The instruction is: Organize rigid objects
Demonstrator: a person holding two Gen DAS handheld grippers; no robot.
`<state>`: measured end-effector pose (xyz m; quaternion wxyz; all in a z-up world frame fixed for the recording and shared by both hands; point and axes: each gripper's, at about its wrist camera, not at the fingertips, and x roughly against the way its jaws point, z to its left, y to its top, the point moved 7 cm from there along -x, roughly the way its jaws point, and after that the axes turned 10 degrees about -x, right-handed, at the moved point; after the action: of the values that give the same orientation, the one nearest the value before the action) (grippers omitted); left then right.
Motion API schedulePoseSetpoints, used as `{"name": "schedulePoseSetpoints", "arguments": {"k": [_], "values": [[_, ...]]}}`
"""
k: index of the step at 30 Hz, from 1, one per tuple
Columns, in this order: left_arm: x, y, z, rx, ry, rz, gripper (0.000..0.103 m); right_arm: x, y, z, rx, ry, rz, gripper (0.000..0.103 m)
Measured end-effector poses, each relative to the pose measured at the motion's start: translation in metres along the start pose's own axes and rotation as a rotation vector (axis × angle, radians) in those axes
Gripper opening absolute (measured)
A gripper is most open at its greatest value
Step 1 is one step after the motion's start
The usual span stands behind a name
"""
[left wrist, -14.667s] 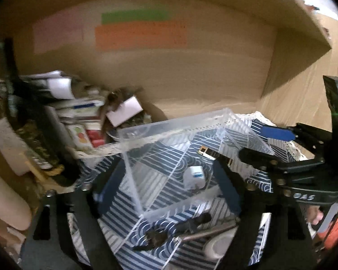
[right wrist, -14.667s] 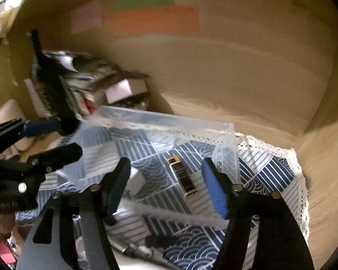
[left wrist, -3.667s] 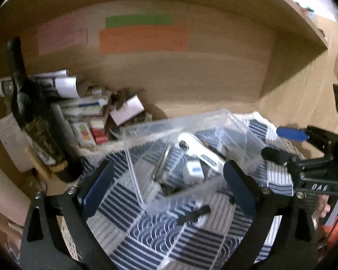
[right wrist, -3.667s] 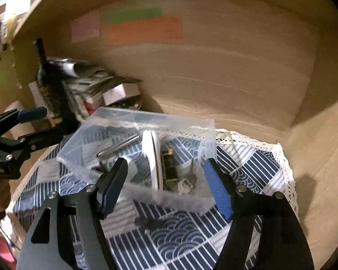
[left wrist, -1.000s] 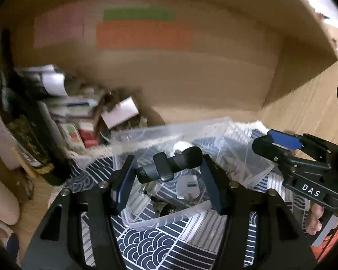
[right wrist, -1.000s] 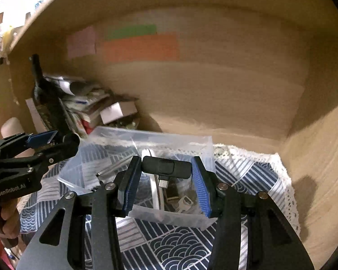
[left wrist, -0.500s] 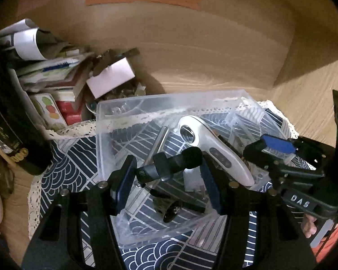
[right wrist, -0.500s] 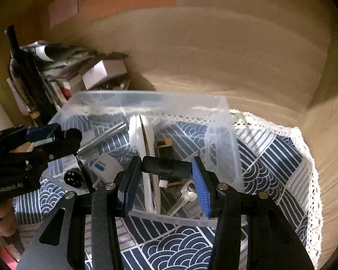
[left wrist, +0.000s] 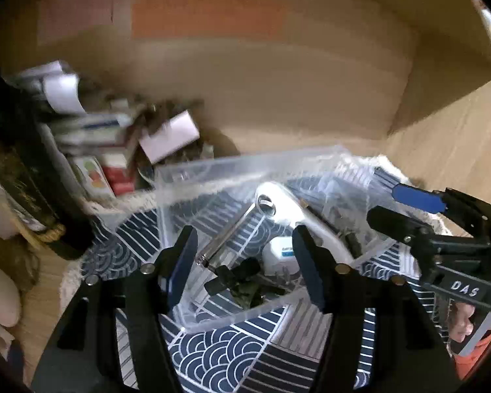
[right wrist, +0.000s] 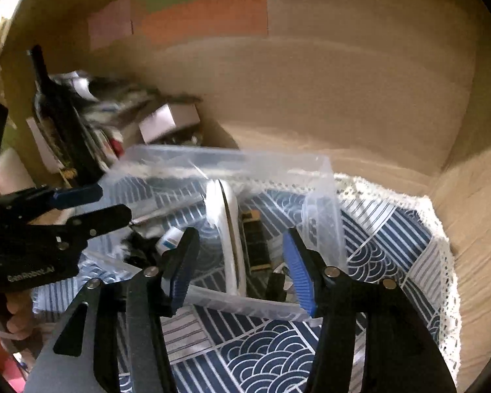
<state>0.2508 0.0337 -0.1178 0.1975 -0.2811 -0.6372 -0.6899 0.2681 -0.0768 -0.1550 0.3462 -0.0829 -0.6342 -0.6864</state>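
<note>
A clear plastic bin stands on a blue patterned cloth. Inside lie a long white tool, a white plug, a metal rod and a black-and-gold piece. My left gripper hovers over the bin's near wall, its jaws opening and empty. A black cylindrical piece lies loose in the bin below it. My right gripper hangs over the bin's near right corner, jaws opening, pads bare. A small black adapter rests in the bin beneath it.
A heap of boxes and papers and a dark bottle crowd the back left. A wooden wall with orange and green notes closes the back. The cloth's lace edge ends near the wooden side at right.
Both grippers have let go of their black pieces, which now lie in the bin. Both pairs of jaws stand wider, and both views have pulled back from the bin.
</note>
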Motion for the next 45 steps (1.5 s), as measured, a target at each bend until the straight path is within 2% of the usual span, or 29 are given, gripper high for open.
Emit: {"name": "schedulePoseSetpoints", "arguments": {"k": [5,7,9,11,13,18,22,31,45], "values": [[0.049,0.012,-0.004,-0.016,0.016,-0.110,0.067,0.048,0.011,0.010,0.002,0.031,-0.109,0.058],[0.069,0.016,-0.006,-0.019,0.023,-0.155,0.068,0.068,0.014,0.013,0.002,0.034,-0.164,0.067],[0.087,0.017,-0.008,-0.021,0.023,-0.193,0.068,0.088,0.014,0.017,0.007,0.024,-0.223,0.070],[0.107,0.017,-0.010,-0.022,0.024,-0.235,0.072,0.108,0.012,0.022,0.015,0.022,-0.270,0.073],[0.125,0.016,-0.012,-0.021,0.031,-0.277,0.077,0.126,0.009,0.026,0.020,0.020,-0.315,0.082],[0.163,0.008,-0.014,-0.013,0.064,-0.365,0.093,0.162,-0.001,0.033,0.024,0.017,-0.396,0.087],[0.181,-0.002,-0.019,-0.022,0.081,-0.396,0.100,0.182,-0.009,0.034,0.011,0.010,-0.446,0.101],[0.198,-0.020,-0.035,-0.062,0.109,-0.417,0.102,0.200,-0.029,0.036,0.005,-0.004,-0.472,0.103],[0.203,-0.025,-0.041,-0.073,0.105,-0.432,0.103,0.205,-0.042,0.036,-0.003,-0.003,-0.472,0.103]]}}
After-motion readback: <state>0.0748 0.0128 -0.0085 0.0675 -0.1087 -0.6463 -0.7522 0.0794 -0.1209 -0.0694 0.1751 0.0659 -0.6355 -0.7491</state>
